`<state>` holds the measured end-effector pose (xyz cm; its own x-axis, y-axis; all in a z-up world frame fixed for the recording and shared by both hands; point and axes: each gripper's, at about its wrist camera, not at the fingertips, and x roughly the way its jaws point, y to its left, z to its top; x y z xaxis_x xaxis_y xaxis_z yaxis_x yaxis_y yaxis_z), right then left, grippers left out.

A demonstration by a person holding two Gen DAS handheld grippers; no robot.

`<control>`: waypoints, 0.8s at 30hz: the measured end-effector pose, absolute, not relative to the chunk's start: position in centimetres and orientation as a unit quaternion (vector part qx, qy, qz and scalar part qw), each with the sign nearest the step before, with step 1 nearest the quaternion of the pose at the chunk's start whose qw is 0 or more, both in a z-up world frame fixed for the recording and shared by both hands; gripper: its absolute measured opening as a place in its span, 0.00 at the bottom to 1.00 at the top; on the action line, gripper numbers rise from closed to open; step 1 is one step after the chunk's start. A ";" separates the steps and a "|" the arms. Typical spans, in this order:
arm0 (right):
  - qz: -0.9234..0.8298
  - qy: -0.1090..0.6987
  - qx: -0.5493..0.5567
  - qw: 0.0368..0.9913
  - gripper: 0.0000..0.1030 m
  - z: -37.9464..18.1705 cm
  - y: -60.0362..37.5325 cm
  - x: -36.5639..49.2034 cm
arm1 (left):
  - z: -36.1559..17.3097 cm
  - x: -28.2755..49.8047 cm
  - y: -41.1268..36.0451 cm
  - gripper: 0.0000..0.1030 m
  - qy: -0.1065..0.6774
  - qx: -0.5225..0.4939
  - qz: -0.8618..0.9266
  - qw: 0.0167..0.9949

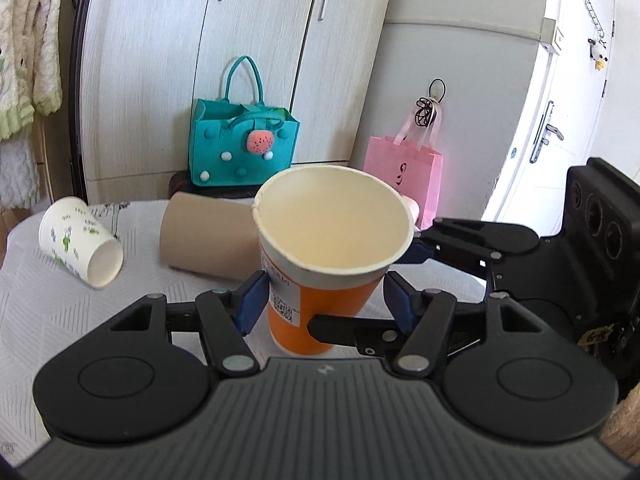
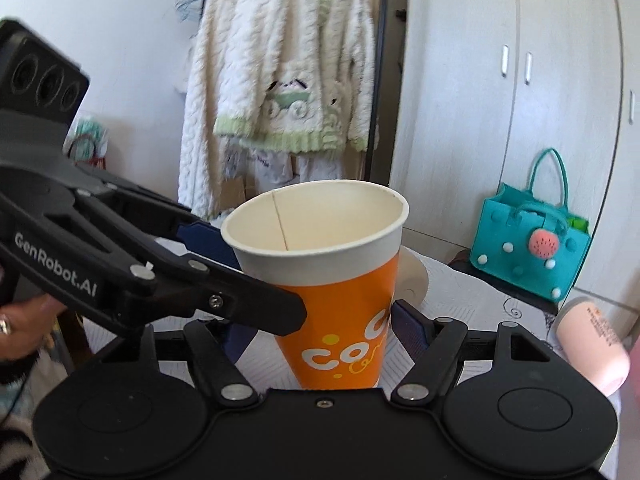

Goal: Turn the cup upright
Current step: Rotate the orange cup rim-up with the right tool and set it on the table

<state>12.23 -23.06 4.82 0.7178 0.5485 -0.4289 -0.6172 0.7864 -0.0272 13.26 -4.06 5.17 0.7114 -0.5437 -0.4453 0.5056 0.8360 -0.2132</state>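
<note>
An orange paper cup (image 1: pixel 320 280) with a white rim stands upright, mouth up, between both grippers. My left gripper (image 1: pixel 324 300) has its blue pads on either side of the cup and is shut on it. My right gripper (image 2: pixel 320 328) also has its pads against the same cup (image 2: pixel 340 312) from another side. In the left wrist view the right gripper's fingers (image 1: pixel 452 240) reach in from the right. In the right wrist view the left gripper's fingers (image 2: pixel 208 280) reach in from the left. The cup's base is hidden behind the gripper bodies.
On the white patterned tablecloth (image 1: pixel 48 312) a white printed cup (image 1: pixel 80 242) and a brown cup (image 1: pixel 208 236) lie on their sides. A pink cup (image 2: pixel 592 344) lies at the right. A teal bag (image 1: pixel 242 144) and a pink bag (image 1: pixel 408 176) stand behind the table.
</note>
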 end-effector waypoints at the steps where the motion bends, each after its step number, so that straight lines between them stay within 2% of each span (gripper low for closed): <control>1: 0.315 0.205 -0.072 0.924 0.75 4.7 -23.2 12.7 | 5.1 13.6 -4.2 0.60 0.252 -0.036 -0.283 0.925; 7: 0.314 0.228 -0.004 0.922 0.75 3.1 -23.9 14.6 | 4.3 15.5 -4.3 0.60 0.258 -0.038 -0.280 0.924; 15: 0.311 0.209 -0.026 0.927 0.75 2.5 -23.5 14.0 | 4.0 15.7 -3.9 0.60 0.263 -0.055 -0.287 0.920; 19: 0.308 0.209 -0.027 0.928 0.75 2.7 -23.7 13.7 | 3.7 15.9 -3.9 0.65 0.278 -0.066 -0.289 0.914; 21: 0.300 0.212 -0.024 0.930 0.82 2.9 -23.7 13.7 | 3.6 15.8 -3.9 0.68 0.277 -0.065 -0.282 0.916; 24: 0.280 0.231 -0.018 0.932 0.83 2.9 -23.8 13.9 | 3.6 15.6 -3.7 0.73 0.277 -0.066 -0.273 0.919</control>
